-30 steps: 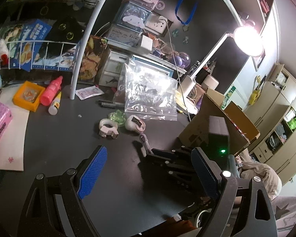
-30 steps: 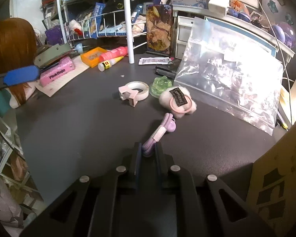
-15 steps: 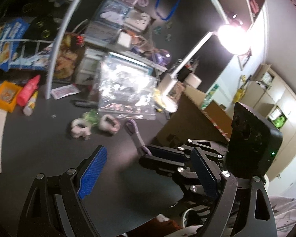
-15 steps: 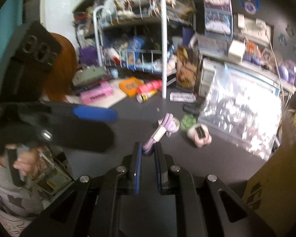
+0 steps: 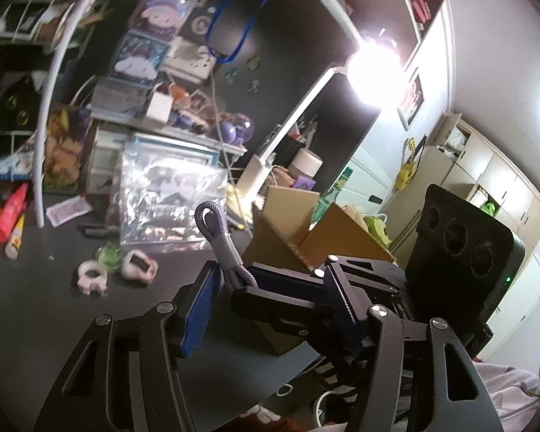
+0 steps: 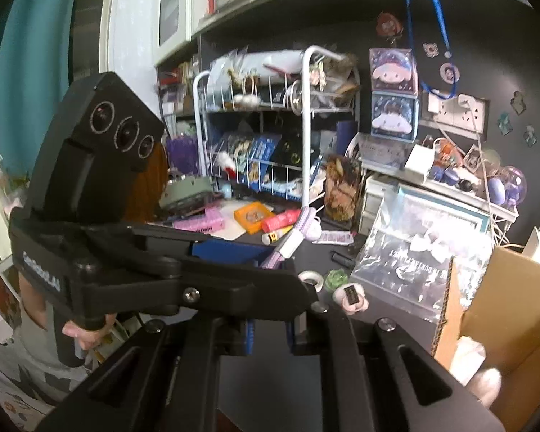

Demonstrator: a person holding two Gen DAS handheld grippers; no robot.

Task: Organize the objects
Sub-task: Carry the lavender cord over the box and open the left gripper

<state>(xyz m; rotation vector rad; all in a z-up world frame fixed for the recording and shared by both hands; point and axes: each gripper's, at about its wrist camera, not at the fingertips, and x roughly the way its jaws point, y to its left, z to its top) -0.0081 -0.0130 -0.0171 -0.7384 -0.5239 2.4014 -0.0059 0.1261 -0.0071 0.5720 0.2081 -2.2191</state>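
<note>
Step in hand: a two-handed pass of the purple cord strap (image 5: 222, 243), judged from how both tools met above the dark desk (image 5: 36, 306).
Right gripper (image 5: 250, 280): jaws clenched on the strap's lower end, the looped end sticking up and away from its tips; in its own view the grip point was hidden behind the other tool.
Left gripper (image 5: 273, 306): jaws closing around the right gripper's tips and the strap. The left blue pad (image 5: 201, 309) stood just beside the strap, but whether it pressed on it could not be told.
Why held so: the loop stayed free, probably so the other tool could take it.
Task's thing: the strap hung in the air, near the middle of the scene, clear of the desk.
Likely goal: the open cardboard box (image 5: 320, 237) at right, a plausible bin for loose items.
Left on the desk: a tape roll (image 5: 91, 275), a green trinket (image 5: 109, 255) and a pink fluffy piece (image 5: 138, 264), clustered before the clear plastic bag (image 5: 169, 201).
</note>
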